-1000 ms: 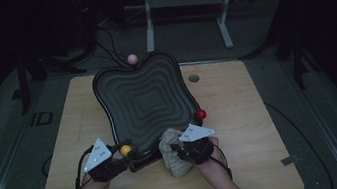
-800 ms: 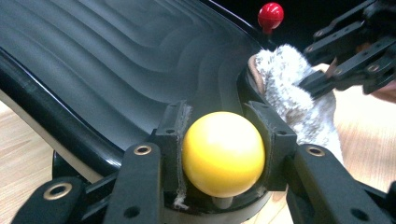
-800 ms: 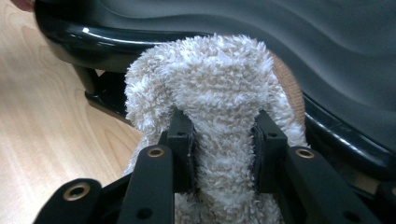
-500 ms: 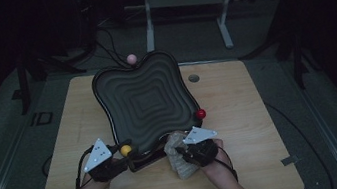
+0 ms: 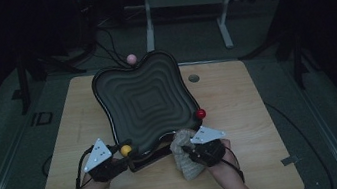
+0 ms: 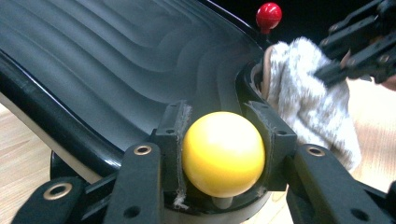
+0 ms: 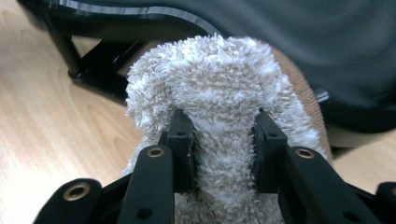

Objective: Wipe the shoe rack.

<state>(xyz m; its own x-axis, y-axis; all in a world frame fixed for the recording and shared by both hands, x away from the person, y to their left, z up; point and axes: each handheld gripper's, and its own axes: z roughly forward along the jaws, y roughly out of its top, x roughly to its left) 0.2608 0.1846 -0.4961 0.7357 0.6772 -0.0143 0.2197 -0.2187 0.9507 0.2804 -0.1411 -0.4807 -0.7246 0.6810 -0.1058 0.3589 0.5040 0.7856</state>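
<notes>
Fluffy cloth (image 7: 219, 107), a beige towel-like wad, is sitting bunched between the jaws of our right gripper (image 7: 223, 135); the pads are pressing into its pile from both sides, so the grip is firm on it. In the high view we are holding that right gripper (image 5: 200, 151) at the near edge of the wooden table (image 5: 260, 111), with the cloth (image 5: 183, 153) touching the near right rim of a black wavy tray (image 5: 144, 100).

Our left gripper (image 6: 223, 154) is clamping a yellow ball knob (image 6: 223, 153) at the tray's near left corner, its jaws closing around the ball on either side (the knob's short stem is just showing beneath it). From above, the left gripper (image 5: 118, 157) is lying level on the table, pointing toward the yellow ball knob (image 5: 125, 150).

Farther along, the tray is standing tilted on a dark base, its ridged surface (image 6: 116, 60) rippling in nested rings. A red ball knob (image 5: 201, 114) is sticking up at its right corner, just beyond the cloth, and a pink ball knob (image 5: 131, 58) is marking the far corner. A small round grommet (image 5: 194, 78) is sitting in the tabletop beside the tray's far right edge.
</notes>
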